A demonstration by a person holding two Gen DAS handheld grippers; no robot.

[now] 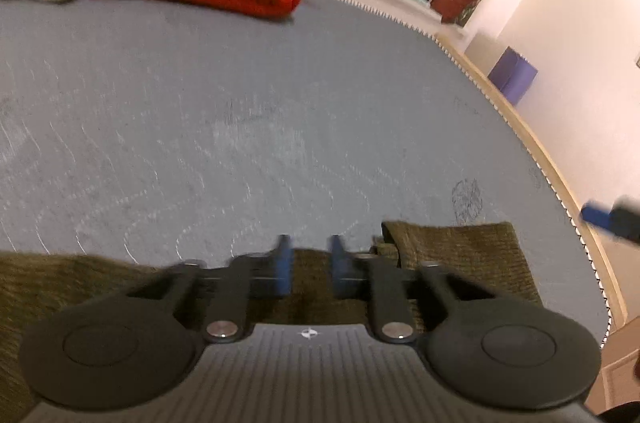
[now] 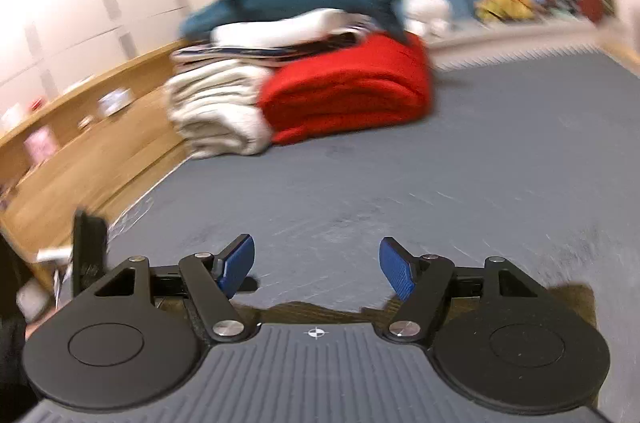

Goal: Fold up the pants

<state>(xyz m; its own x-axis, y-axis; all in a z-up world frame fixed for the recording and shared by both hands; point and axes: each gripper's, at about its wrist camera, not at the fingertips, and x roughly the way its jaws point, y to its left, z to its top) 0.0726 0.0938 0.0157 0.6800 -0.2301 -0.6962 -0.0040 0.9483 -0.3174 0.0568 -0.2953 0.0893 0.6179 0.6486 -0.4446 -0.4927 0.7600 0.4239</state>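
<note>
The olive-green pants lie at the near edge of the grey bed, under both grippers. The left gripper has its jaws narrowed over the cloth, with a small gap between them — whether they pinch the fabric I cannot tell. The right gripper holds its jaws spread, nothing between them — a folded red blanket sits far across the bed.
</note>
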